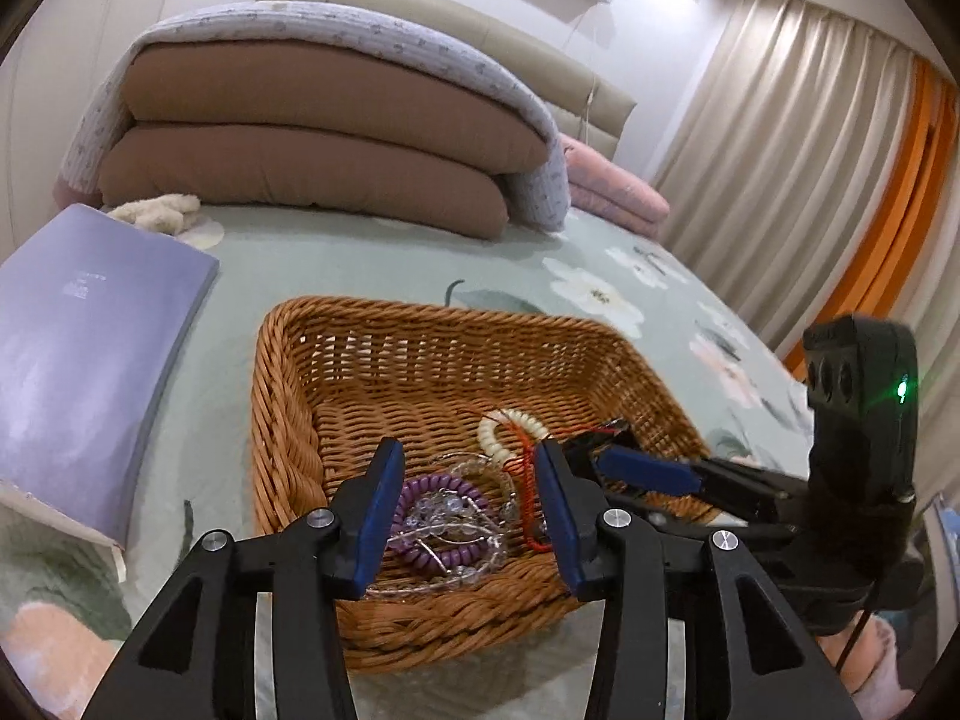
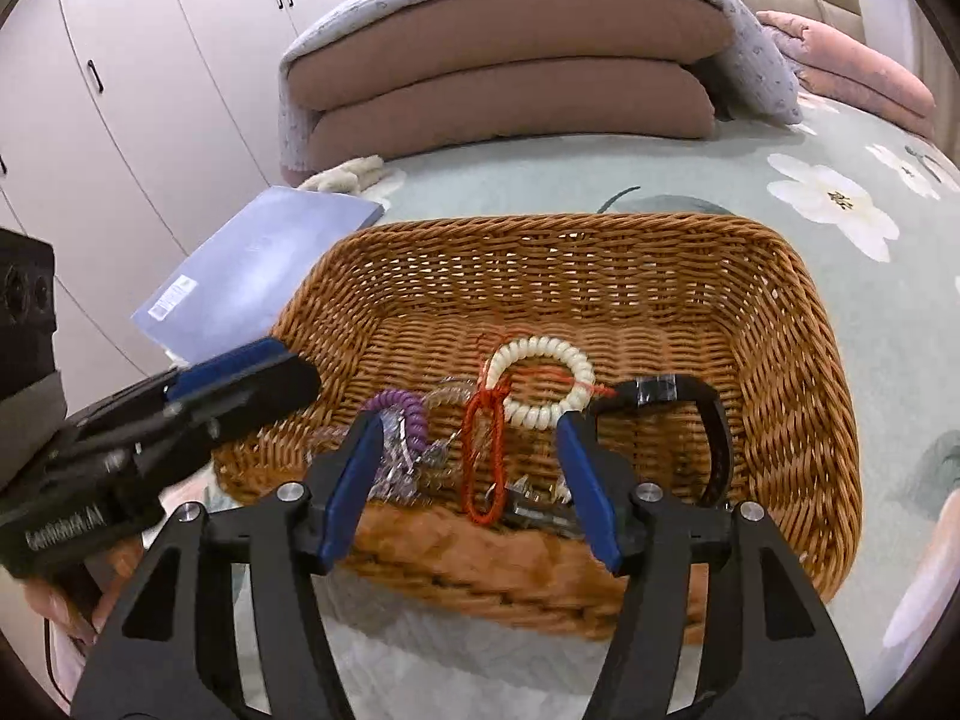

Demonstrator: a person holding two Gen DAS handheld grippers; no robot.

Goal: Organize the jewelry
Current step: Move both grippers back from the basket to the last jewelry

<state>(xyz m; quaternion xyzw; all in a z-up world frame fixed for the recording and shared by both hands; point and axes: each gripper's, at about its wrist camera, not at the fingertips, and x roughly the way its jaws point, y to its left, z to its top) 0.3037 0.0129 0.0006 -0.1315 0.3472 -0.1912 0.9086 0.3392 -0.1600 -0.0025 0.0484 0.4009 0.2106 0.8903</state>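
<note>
Both grippers, left (image 1: 468,510) and right (image 2: 468,480), hang half-open and empty over jewelry (image 1: 444,516) in the basket (image 1: 288,420).

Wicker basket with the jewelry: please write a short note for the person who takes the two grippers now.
Left gripper: open, empty, above the near left part of the wicker basket.
Right gripper: open, empty, above the near rim.
Items, all lying in the basket: purple coil bracelet with clear bead strands tangled on it, red cord loop, cream coil bracelet, black watch. The basket stands on the floral bedspread; a purple book lies to its left.
Done: nothing has visibly been sorted.
Left: separate the tangled pieces and arrange them.
</note>
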